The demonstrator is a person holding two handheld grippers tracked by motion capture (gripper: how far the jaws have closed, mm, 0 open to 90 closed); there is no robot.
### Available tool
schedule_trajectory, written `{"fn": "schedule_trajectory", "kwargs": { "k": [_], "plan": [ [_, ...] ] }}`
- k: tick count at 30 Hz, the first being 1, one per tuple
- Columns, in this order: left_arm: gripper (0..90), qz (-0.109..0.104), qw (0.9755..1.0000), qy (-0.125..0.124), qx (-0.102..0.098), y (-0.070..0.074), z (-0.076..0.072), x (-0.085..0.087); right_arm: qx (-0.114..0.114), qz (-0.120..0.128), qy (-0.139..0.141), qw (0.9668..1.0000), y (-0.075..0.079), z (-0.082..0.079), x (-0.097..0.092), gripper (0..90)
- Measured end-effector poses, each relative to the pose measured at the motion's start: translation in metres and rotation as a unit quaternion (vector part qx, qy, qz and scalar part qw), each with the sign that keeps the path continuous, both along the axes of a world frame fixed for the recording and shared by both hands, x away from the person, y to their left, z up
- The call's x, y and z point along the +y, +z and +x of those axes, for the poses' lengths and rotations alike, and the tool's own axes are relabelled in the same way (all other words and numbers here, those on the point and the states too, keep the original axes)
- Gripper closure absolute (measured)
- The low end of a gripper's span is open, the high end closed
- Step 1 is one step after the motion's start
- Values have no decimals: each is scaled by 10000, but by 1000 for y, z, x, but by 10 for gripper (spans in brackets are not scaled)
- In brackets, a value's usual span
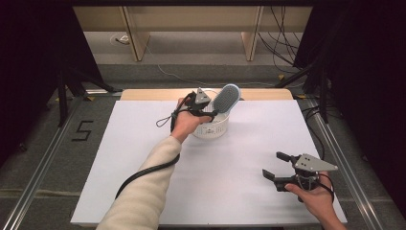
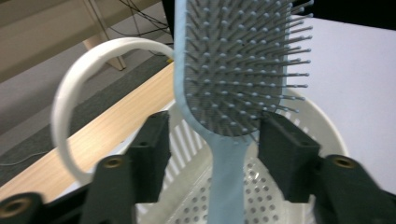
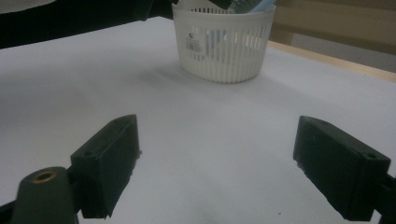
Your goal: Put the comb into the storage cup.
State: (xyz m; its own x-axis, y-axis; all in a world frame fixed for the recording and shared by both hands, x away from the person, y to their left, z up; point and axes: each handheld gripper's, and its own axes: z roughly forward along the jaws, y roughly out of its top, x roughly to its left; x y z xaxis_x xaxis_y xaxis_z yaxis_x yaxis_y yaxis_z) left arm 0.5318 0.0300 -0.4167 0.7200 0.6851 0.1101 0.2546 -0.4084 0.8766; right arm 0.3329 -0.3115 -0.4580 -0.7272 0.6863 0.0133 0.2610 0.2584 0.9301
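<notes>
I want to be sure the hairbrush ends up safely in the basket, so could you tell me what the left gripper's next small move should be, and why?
Probably lift the left gripper straight up and away. Its jaws stand apart from the hairbrush handle, and the brush stands handle-down in the white basket, so it looks released. A straight withdrawal should avoid knocking the bristled head, which rises between the jaws.

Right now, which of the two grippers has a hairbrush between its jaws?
The left gripper, at the white basket. The blue hairbrush stands between its jaws, pads apart from the handle. The right gripper is open over bare table.
</notes>
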Motion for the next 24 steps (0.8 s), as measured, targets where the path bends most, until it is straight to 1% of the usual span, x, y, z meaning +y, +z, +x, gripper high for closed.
{"fn": "schedule_trajectory", "kwargs": {
  "k": [1, 5, 7, 8, 9, 10, 12, 14, 16, 18, 20, 24],
  "plan": [
    [392, -93, 9999, 31, 46, 1, -1, 1, 1, 0, 0, 10000, 0, 0, 0, 155],
    [310, -88, 9999, 104, 40, 4, -3, 6, 10, -4, -6, 10000, 0, 0, 0, 155],
    [297, -102, 9999, 112, 45, 6, -4, 9, 8, -9, -6, 10000, 0, 0, 1, 155],
    [286, -179, 9997, 158, 59, 8, -6, 11, 8, -10, -6, 10000, 0, 0, 1, 155],
    [276, -195, 9996, 166, 78, 8, -6, 12, 8, -10, -8, 10000, 0, 0, 1, 155],
    [272, -273, 9993, 217, 164, 10, -7, 13, 9, -10, -9, 10000, 0, 0, 1, 155],
    [217, -333, 9986, 313, 275, 12, -9, 15, 17, -8, -7, 10000, 0, 0, 1, 155],
    [200, -331, 9986, 317, 280, 13, -10, 18, 10, -11, -8, 10000, 0, 0, 1, 155],
    [189, -336, 9984, 315, 334, 14, -13, 20, 3, -20, -4, 10000, 0, 0, 1, 155],
    [155, -320, 9982, 377, 344, 15, -15, 22, 10, -22, -5, 10000, 0, 0, 1, 155],
    [153, -325, 9981, 398, 343, 16, -17, 24, 8, -22, -6, 10000, 0, 0, 1, 155],
    [144, -266, 9981, 426, 366, 18, -20, 26, 8, -23, -6, 10000, 0, 0, 1, 155]
  ]
}}
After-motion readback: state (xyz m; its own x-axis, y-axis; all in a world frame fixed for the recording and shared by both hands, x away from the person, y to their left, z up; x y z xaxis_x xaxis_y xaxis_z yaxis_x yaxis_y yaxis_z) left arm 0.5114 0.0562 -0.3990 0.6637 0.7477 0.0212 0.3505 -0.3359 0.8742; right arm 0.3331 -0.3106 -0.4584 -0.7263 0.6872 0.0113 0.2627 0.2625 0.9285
